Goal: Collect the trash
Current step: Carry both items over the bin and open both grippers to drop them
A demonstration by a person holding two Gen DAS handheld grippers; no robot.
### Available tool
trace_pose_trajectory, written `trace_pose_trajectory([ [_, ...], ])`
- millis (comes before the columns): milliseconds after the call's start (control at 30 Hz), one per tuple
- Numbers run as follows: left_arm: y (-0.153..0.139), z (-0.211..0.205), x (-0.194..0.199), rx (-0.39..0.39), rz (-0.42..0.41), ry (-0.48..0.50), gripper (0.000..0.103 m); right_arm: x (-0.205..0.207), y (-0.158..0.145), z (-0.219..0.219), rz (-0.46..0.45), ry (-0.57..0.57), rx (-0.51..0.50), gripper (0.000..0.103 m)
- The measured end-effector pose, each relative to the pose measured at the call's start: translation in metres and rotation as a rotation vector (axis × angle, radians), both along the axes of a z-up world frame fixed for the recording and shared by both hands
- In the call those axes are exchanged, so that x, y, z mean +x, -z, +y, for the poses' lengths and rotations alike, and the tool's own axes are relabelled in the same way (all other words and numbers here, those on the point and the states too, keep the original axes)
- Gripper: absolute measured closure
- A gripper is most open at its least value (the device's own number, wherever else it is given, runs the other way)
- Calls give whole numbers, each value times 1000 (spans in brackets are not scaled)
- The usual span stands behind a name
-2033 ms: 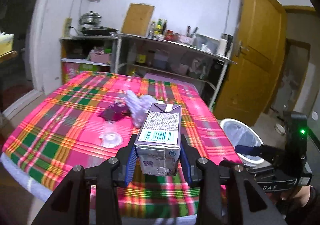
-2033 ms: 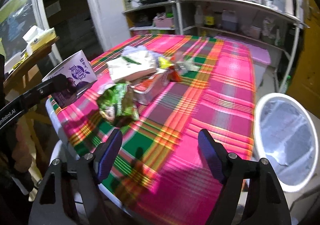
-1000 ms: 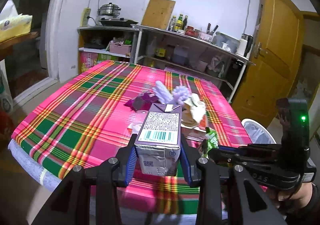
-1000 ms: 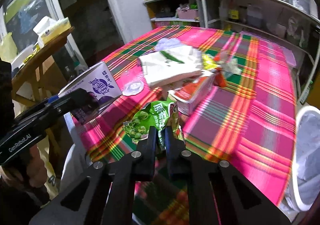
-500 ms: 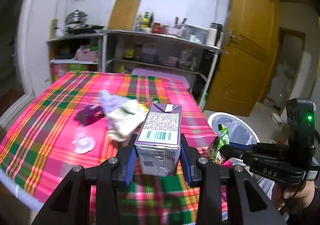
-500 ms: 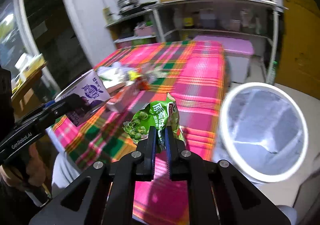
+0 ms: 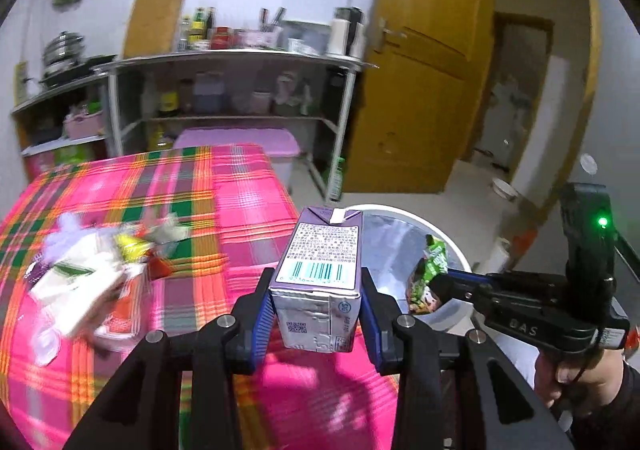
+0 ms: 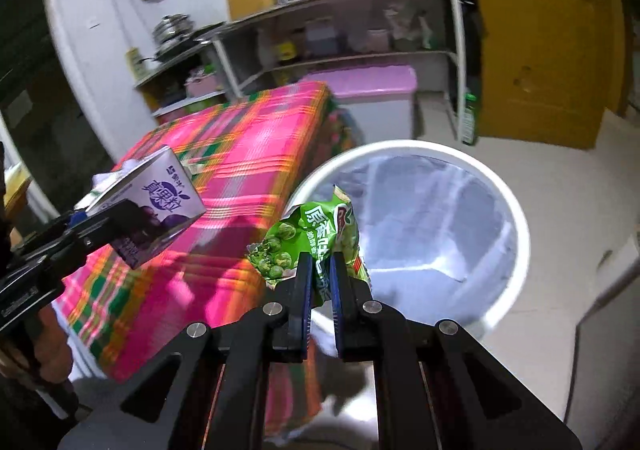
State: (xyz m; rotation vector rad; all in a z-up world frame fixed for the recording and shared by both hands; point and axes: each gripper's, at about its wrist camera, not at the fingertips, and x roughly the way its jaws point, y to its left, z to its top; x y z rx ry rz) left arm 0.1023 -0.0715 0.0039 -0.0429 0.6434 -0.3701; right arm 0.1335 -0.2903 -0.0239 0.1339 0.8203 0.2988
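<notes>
My left gripper [image 7: 318, 304] is shut on a purple drink carton [image 7: 320, 278], held above the near right corner of the plaid-covered table [image 7: 240, 206]. The same carton [image 8: 150, 206] shows at the left of the right wrist view. My right gripper [image 8: 319, 282] is shut on a green snack bag [image 8: 316, 234], held over the near rim of a white round trash bin [image 8: 516, 226] lined with a clear bag. In the left wrist view the green snack bag [image 7: 434, 262] hangs over the bin [image 7: 404, 210] beside the table.
More trash lies in a blurred pile on the table's left: a white packet [image 7: 80, 286], a yellow wrapper [image 7: 130, 248], a clear lid [image 7: 46, 342]. Metal shelves [image 7: 240, 62] with bottles line the back wall, a pink box [image 8: 368, 82] stands beneath, and a yellow door [image 7: 428, 62] stands right.
Both grippers have swung right, away from the table's middle toward the bin. The snack bag, picked up off the table earlier, now hangs over the bin. The carton stays gripped.
</notes>
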Motion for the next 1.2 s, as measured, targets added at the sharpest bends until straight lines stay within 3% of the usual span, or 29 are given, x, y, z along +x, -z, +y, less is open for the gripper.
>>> trace_pose_trajectory([
  [300,28,-63,42,27,89,138,64,19,29,-43,81,83,10,94],
  [700,58,-98,73,52,189,201,63,24,44,-60,127,109,12,91],
  [1000,49,-90,68,16,166,182,62,18,27,-55,80,105,3,90],
  [1200,34,-77,51,-10,130,161,62,5,8,-43,25,68,19,80],
])
